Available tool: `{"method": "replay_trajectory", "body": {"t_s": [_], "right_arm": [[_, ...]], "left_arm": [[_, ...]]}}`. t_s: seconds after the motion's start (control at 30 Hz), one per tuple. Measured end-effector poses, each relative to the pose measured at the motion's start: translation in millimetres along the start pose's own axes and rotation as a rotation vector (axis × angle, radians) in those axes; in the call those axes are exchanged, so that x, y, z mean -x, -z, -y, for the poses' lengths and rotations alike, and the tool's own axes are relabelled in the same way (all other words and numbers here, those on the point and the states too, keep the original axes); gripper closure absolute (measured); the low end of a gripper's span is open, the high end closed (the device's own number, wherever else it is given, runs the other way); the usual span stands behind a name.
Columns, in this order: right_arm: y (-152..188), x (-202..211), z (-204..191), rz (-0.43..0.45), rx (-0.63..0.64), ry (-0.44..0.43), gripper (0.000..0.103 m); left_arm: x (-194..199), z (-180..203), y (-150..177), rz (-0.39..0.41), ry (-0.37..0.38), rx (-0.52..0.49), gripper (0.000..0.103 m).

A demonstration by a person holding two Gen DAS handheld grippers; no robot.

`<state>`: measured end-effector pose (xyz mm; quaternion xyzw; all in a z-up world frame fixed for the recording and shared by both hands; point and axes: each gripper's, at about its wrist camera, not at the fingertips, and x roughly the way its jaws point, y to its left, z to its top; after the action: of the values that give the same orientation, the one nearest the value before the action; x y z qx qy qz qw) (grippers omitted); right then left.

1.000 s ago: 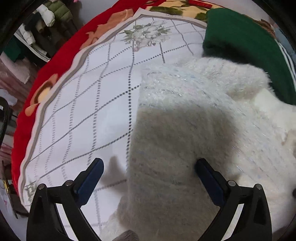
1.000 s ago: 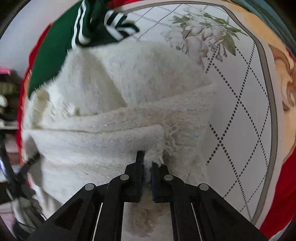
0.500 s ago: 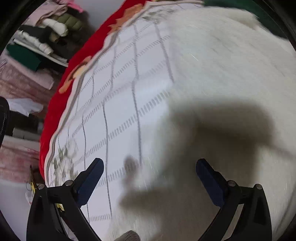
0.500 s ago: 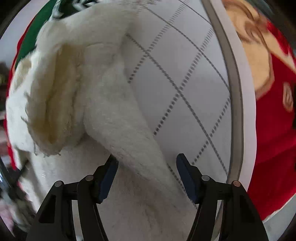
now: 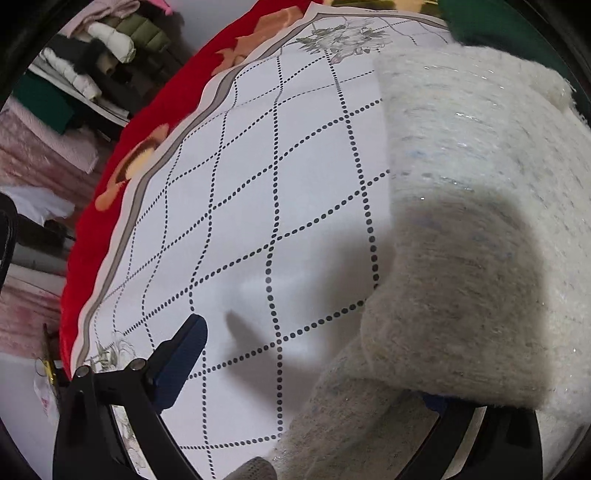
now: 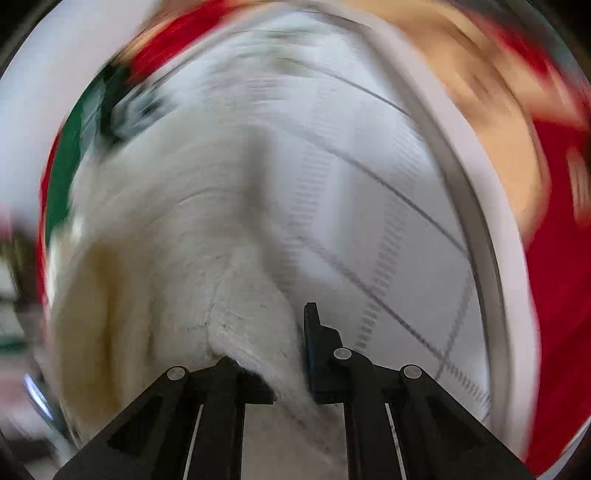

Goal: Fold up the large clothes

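Observation:
A fluffy white sweater (image 5: 461, 221) lies on the bed and fills the right half of the left wrist view. My left gripper (image 5: 306, 380) is open, its blue left pad (image 5: 181, 362) over the bare sheet. Its right finger is hidden under the sweater's hanging edge. In the blurred right wrist view the sweater (image 6: 166, 240) bunches up on the left. My right gripper (image 6: 269, 354) is closing tight on a thick fold of it. The fold fills the gap between the jaws, and only the right fingertip (image 6: 310, 332) shows beside the cloth.
The white bed sheet (image 5: 277, 184) with dotted diamond lines has a red flowered border (image 5: 110, 206). A green garment (image 5: 480, 22) lies beyond the sweater, also seen as the green garment (image 6: 62, 177). Piled clothes (image 5: 92, 55) sit off the bed at the left.
My right gripper let go of the sweater's edge, opened wide, rolled, then shut on another fold. My left gripper moved, and the sweater's edge now covers its right finger.

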<state>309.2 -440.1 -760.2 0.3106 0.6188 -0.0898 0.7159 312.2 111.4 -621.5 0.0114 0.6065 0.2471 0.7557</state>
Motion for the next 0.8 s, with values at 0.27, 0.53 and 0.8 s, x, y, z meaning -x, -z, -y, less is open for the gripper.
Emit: {"method": "replay_trajectory", "body": {"t_s": [0.27,0.53,0.8], "right_arm": [[15,-15,-5,-0.141,-0.014,-0.048,0.092],[39,-11,-8,-0.208,0.021,0.04,0.069],[72,69,-30,-0.018,-0.058,-0.189,0.026]], "left_arm": [[-2,-10,-8,0.015,0.009,0.022,0.0],[1,-29,-19,0.044,-0.017,-0.042,0.0],[65,-39,13,0.092,0.049,-0.036,0.0]]}}
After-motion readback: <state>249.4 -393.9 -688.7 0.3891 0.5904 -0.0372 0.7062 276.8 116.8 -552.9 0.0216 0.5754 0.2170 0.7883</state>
